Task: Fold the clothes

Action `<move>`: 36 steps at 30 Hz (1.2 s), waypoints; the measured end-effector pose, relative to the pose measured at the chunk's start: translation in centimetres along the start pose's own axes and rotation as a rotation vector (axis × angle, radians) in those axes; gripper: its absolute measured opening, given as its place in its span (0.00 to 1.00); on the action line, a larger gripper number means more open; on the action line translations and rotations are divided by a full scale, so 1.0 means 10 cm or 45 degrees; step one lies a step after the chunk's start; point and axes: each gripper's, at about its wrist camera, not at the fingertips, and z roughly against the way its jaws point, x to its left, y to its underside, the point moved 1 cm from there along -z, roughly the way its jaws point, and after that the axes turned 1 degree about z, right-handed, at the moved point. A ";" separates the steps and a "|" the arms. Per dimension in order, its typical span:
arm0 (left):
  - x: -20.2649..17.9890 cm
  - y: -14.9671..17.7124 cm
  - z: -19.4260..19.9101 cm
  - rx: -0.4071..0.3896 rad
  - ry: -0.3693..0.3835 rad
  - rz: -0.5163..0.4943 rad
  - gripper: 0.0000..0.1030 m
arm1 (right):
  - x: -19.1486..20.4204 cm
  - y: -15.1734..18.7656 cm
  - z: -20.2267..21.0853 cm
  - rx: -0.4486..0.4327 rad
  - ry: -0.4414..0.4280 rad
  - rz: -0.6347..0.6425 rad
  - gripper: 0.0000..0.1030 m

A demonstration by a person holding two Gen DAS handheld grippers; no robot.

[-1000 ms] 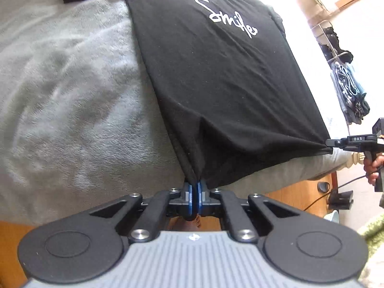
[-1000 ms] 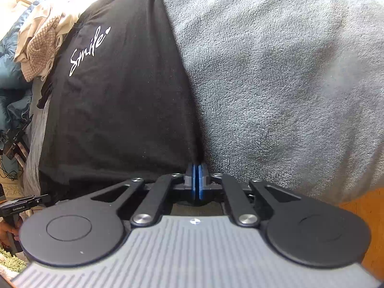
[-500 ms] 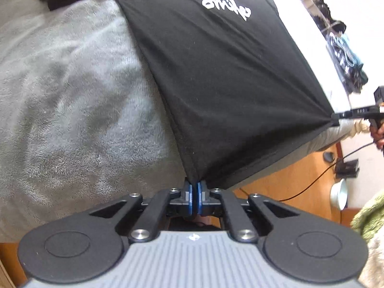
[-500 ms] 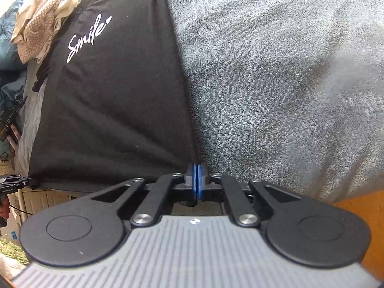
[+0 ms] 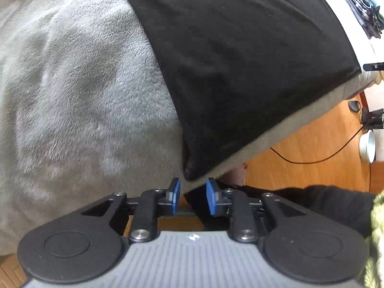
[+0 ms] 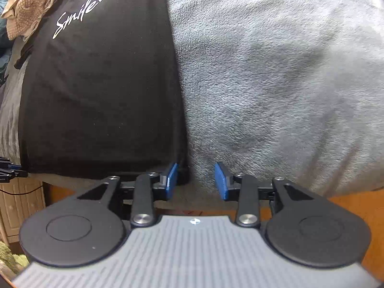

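Shirt (image 5: 240, 60) hem newly released, grippers opening

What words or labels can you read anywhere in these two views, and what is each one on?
"Smile", white script followed by a small heart, on the black T-shirt lying on the grey blanket, right wrist view.
Left wrist view: no readable text; the print is out of frame, and the dark bar at the right edge shows no legible marking.

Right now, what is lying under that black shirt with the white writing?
The black shirt lies flat on a fuzzy grey blanket, which shows all around it and hangs over the edge. What is beneath the blanket, and beneath the shirt's middle, is covered.
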 end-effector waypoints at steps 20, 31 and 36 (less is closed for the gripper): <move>0.00 -1.61 0.49 -0.551 0.120 0.115 0.44 | 1.64 -1.76 -0.17 -0.472 -0.106 0.532 0.20; 1.52 -1.64 0.72 -0.813 0.078 0.949 0.50 | 3.26 -2.77 -0.69 -0.521 -0.324 0.674 0.20; 1.93 -1.51 0.73 -0.861 0.051 1.106 0.56 | 3.90 -3.18 -1.19 -0.391 -0.422 0.780 0.21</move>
